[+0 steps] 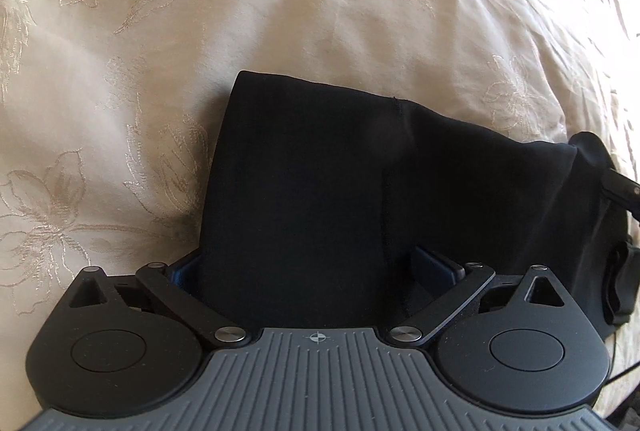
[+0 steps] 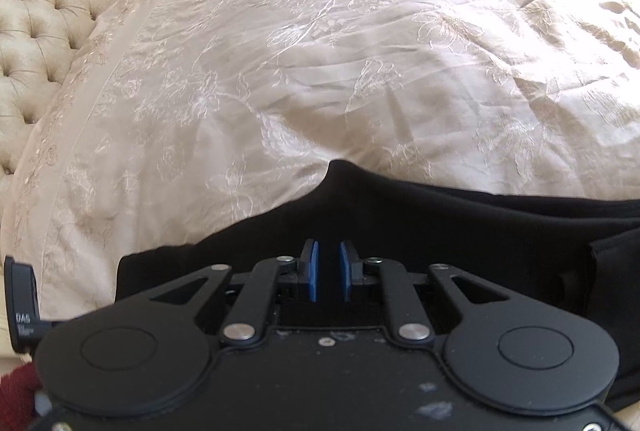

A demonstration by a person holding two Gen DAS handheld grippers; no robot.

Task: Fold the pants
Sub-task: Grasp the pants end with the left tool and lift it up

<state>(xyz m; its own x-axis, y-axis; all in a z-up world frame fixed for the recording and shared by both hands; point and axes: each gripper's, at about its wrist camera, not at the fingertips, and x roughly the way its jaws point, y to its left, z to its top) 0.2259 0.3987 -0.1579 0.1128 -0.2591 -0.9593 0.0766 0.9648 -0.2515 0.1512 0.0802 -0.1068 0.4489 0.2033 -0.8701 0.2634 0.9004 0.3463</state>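
Nearest you, your left gripper (image 1: 308,267) has its jaws spread as wide as they go, and the black, soft knit pants (image 1: 320,167) run straight up between them; the blue pads (image 1: 430,263) stand clear of the cloth on both sides, so nothing is pinched there. Your right gripper (image 2: 328,271) has its jaws drawn close with a narrow gap between the blue pads (image 2: 313,271); black cloth lies under them, but you cannot tell whether any is caught. The pants (image 2: 440,227) lie flat on the cream floral-embroidered bedspread (image 1: 280,11), their long axis running across your front from left gripper to right. The folded end sits just ahead of your left jaws, so that hand is the nearer one for the next fold. Beyond lies open bedspread (image 2: 360,51), then the tufted beige headboard (image 2: 48,11).
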